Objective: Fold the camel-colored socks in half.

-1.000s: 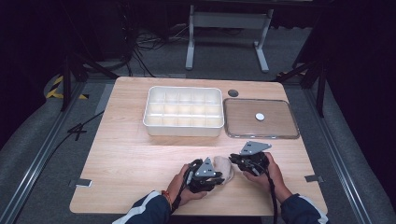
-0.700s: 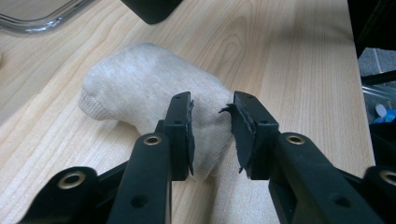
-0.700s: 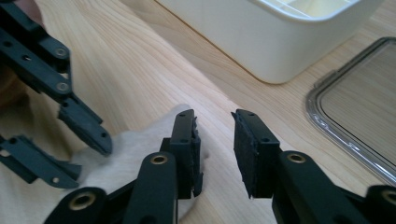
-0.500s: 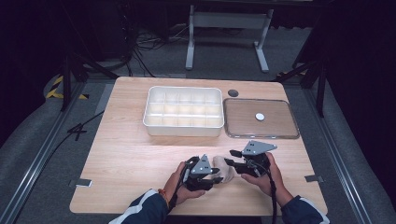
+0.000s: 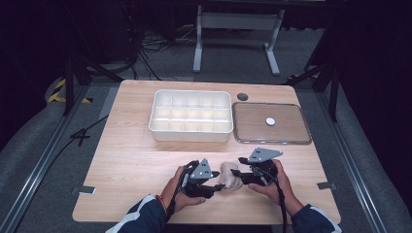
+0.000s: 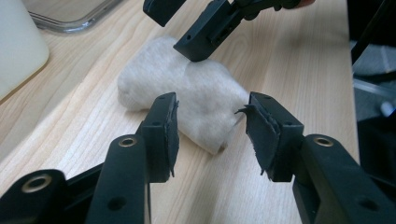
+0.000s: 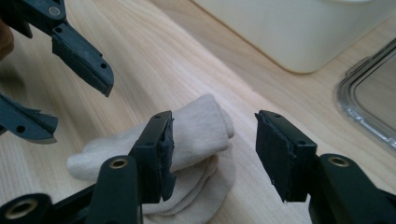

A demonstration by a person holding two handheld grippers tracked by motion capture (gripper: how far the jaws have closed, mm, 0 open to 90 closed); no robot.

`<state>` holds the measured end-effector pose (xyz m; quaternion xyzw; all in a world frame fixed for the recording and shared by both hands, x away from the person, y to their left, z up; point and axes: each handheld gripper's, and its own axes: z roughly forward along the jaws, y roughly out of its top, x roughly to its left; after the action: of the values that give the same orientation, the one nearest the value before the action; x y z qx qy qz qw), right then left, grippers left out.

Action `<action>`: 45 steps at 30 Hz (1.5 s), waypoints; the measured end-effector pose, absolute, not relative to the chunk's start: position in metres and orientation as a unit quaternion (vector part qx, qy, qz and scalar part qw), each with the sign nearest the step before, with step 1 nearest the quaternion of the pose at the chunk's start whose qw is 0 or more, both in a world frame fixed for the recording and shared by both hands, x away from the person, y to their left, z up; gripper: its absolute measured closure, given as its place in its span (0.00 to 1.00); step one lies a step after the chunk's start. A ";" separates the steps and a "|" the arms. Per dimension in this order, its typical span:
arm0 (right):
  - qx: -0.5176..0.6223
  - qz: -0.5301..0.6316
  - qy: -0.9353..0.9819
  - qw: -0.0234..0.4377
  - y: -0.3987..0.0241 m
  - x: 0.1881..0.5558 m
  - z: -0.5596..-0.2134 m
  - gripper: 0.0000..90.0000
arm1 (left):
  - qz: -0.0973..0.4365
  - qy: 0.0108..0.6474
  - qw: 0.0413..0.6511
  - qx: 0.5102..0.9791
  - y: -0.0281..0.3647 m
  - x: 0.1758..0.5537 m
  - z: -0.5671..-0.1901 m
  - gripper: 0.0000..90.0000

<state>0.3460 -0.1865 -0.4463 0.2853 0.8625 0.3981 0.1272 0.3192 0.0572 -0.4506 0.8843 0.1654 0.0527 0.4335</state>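
Observation:
A rolled beige cloth, perhaps a sock (image 5: 230,176), lies on the wooden table (image 5: 131,160) near its front edge, between my two grippers. My left gripper (image 5: 219,185) comes at it from the left and my right gripper (image 5: 238,174) from the right. In the left gripper view the roll (image 6: 187,93) lies just ahead of my open left gripper (image 6: 212,116), pads off it; the right gripper's jaws (image 6: 201,28) hover over its far end. In the right gripper view the cloth (image 7: 196,126) lies before my open right gripper (image 7: 217,128). Both pairs of jaws have just been opening.
A white box with several compartments (image 5: 190,115) stands at the table's middle back. To its right lies a clear lid (image 5: 291,133) with a small white disc (image 5: 270,121) on it. A dark round hole (image 5: 242,96) sits behind them.
Both grippers have opened their jaws and let go of the cloth, which now rests on the table. The left gripper has drawn back and up a little.

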 end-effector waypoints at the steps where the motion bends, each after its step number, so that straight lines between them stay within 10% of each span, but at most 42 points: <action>1: 0.285 0.388 0.869 0.115 -0.185 0.346 -0.450 0.49 | 0.051 0.167 0.433 0.884 0.057 0.319 -0.451 0.59; 10: 0.303 0.373 0.877 0.024 -0.190 0.359 -0.472 0.41 | 0.054 0.161 0.406 0.898 0.053 0.318 -0.458 0.57; 19: 0.281 0.385 0.878 -0.041 -0.190 0.365 -0.473 0.73 | 0.082 0.189 0.363 0.909 0.093 0.320 -0.455 0.38; 45: 0.230 0.383 0.894 0.031 -0.189 0.349 -0.457 0.84 | 0.108 0.282 0.328 0.895 0.194 0.319 -0.476 0.21</action>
<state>0.3490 -0.1892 -0.4569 0.2299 0.8943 0.3827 0.0307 0.3187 0.1935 -0.4762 0.8951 0.2818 0.1084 0.3280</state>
